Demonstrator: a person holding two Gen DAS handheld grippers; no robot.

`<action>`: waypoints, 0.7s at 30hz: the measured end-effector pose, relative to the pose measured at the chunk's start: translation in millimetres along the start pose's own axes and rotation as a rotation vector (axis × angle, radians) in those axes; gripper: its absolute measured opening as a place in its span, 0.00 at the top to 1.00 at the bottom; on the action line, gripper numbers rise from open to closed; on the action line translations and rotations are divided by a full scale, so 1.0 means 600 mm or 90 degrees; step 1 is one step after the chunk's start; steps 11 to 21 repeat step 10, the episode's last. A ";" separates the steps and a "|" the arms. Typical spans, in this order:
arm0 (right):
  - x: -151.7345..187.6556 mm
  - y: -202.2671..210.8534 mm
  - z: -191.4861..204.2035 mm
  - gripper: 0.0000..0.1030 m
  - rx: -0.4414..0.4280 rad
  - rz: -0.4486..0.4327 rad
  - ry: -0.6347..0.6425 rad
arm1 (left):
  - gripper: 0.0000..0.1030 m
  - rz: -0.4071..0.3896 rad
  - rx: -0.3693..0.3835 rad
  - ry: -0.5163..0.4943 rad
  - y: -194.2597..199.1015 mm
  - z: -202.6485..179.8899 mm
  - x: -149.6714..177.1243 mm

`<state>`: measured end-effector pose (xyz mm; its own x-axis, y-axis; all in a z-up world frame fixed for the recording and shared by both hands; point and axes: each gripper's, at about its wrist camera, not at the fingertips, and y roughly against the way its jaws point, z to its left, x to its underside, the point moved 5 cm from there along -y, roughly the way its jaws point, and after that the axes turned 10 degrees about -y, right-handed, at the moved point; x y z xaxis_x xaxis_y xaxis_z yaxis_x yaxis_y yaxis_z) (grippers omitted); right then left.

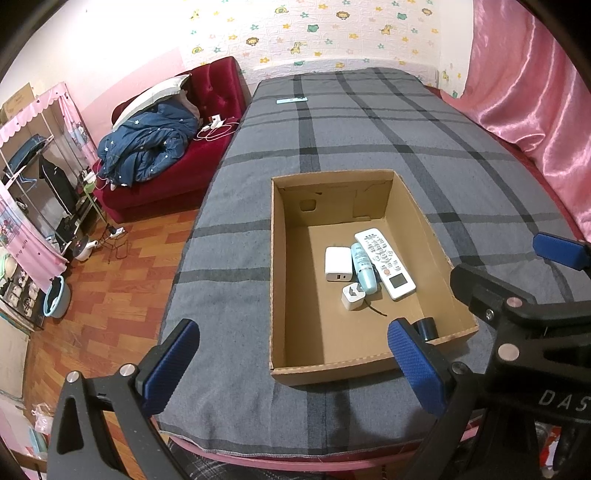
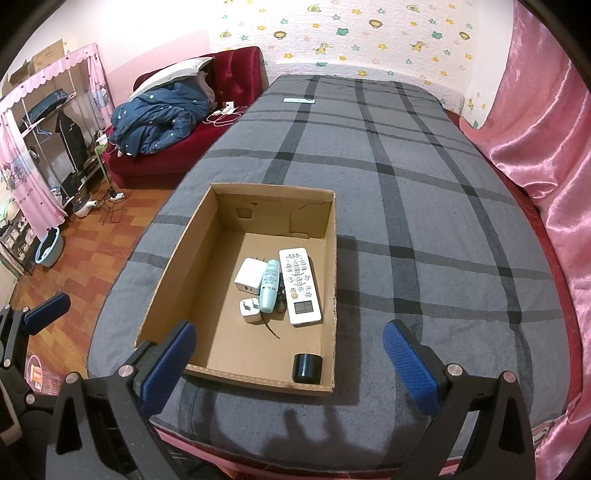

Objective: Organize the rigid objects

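I hold both claws, left (image 1: 293, 369) and right (image 2: 290, 369), wide and empty at frame bottom; the box (image 2: 173, 258) at centre holds a remote (image 2: 299, 286), bottle (image 2: 269, 286), two chargers.

A bed (image 2: 424, 206) under a grey plaid blanket fills the room, pink satin curtains (image 2: 546, 155) along its right. Beyond lie a red sofa (image 1: 207, 110), wood-pattern floor (image 1: 110, 280) and animal-sticker wall (image 2: 369, 33).

Grey plaid blanket (image 2: 424, 206) covers bed. Red sofa (image 2: 236, 70) at 10 o'clock, blue quilt (image 2: 159, 118) heaped on it. Pink curtain (image 2: 554, 147) at 3 o'clock. Blue basin (image 2: 48, 251) on wood floor (image 2: 92, 236), 9 o'clock.
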<state>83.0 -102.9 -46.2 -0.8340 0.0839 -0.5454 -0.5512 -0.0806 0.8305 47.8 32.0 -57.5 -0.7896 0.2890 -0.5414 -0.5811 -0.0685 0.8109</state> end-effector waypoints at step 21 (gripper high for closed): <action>0.003 0.003 -0.003 0.00 -0.005 -0.005 0.000 | 0.00 -0.007 -0.006 -0.011 0.006 -0.005 -0.002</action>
